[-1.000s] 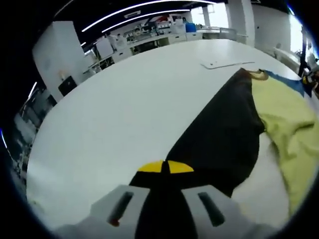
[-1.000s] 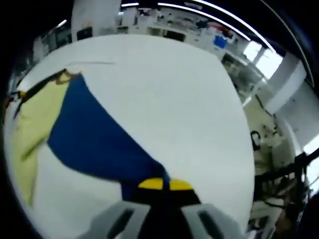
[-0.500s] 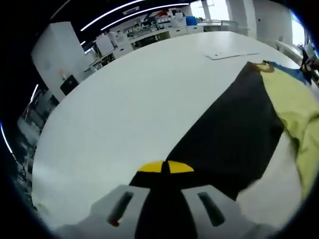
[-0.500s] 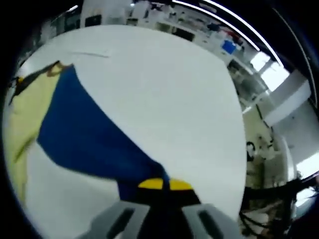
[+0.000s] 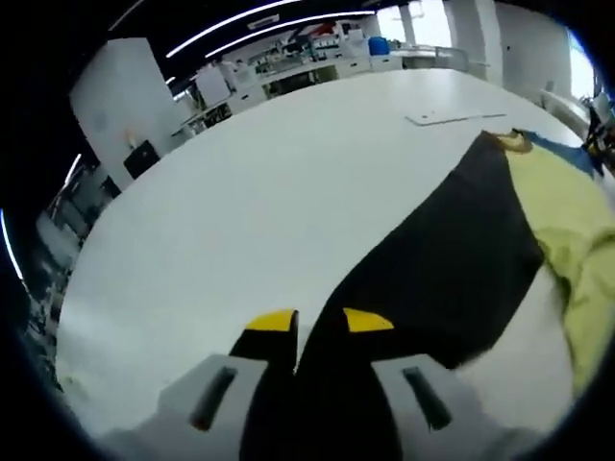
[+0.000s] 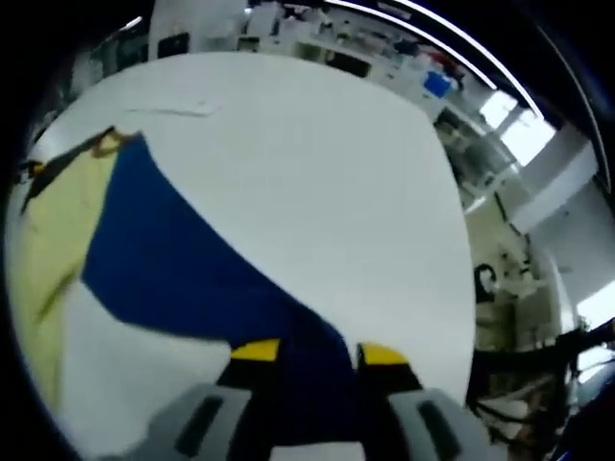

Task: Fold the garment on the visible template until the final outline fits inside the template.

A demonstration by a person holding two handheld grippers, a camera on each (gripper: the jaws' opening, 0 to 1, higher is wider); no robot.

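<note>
Left hand-held gripper (image 5: 319,325) has jaws parted, black sleeve (image 5: 432,269) lying loose between them; right hand-held gripper (image 6: 317,352) likewise, around the blue sleeve (image 6: 173,259). Garment sprawls toward twelve o'clock on the table (image 5: 259,182): soft, light, floppy; grip hems.

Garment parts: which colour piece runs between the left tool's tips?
The black fabric panel lies between the left tool; the blue fabric panel sits at the right tool.

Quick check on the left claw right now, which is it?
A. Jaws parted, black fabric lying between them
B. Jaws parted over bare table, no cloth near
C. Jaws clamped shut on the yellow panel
A: in the left gripper view the left claw has its yellow tips apart, with the garment's black panel running down between them.
</note>
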